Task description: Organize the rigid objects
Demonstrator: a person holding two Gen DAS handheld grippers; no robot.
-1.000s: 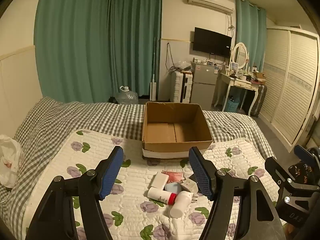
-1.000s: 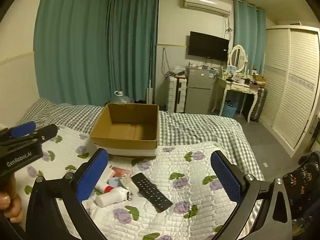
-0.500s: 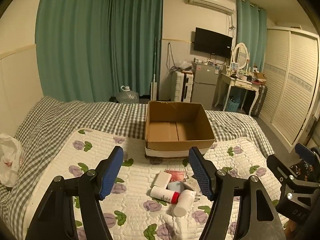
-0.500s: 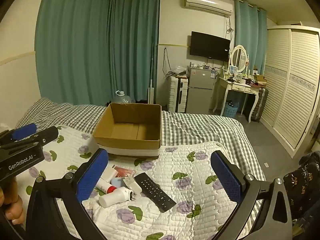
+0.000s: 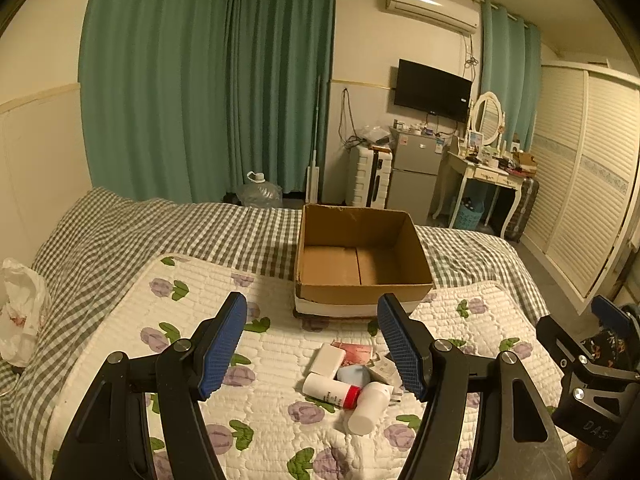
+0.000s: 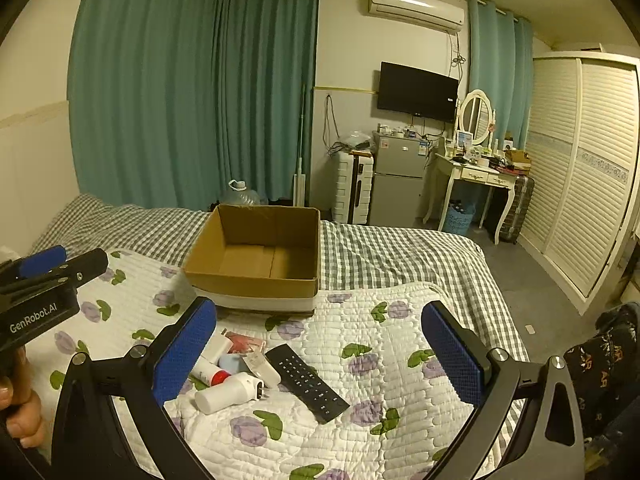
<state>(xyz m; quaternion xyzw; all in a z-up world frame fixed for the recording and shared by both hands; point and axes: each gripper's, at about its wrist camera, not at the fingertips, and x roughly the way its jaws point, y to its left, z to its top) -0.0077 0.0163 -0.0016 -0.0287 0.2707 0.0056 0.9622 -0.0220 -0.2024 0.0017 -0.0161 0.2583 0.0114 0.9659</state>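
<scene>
Nothing is sorted yet, by the look of it. The cardboard box [image 5: 362, 256] sits on the bed [image 5: 120, 236], open at the top and bare inside, and every loose item lies in a small heap on the floral quilt [image 6: 360, 432] just in front of it.

In that heap I can make out a white tube with a red cap [image 5: 330, 389], a white bottle [image 6: 228, 393] lying on its side, a flat white bar [image 5: 328, 359], a pinkish-red packet [image 5: 354, 351], something pale blue [image 5: 354, 374] half buried, and a black remote [image 6: 306, 382] at the right edge, touching the pile. All of these are left to move into the box, I judge.

The left claw [image 5: 312, 348] hovers above the heap with its blue pads spread wide and nothing between them. The right claw [image 6: 318, 354] is opened wider yet, also holding nothing, hanging over the remote and the bare quilt beside it.

For writing, the side of the left tool reads "GenRobot.AI" in the right camera; the right tool's body shows the letters "DAS", cut off by the frame. The print on the tube and the packet is too small to read.
</scene>
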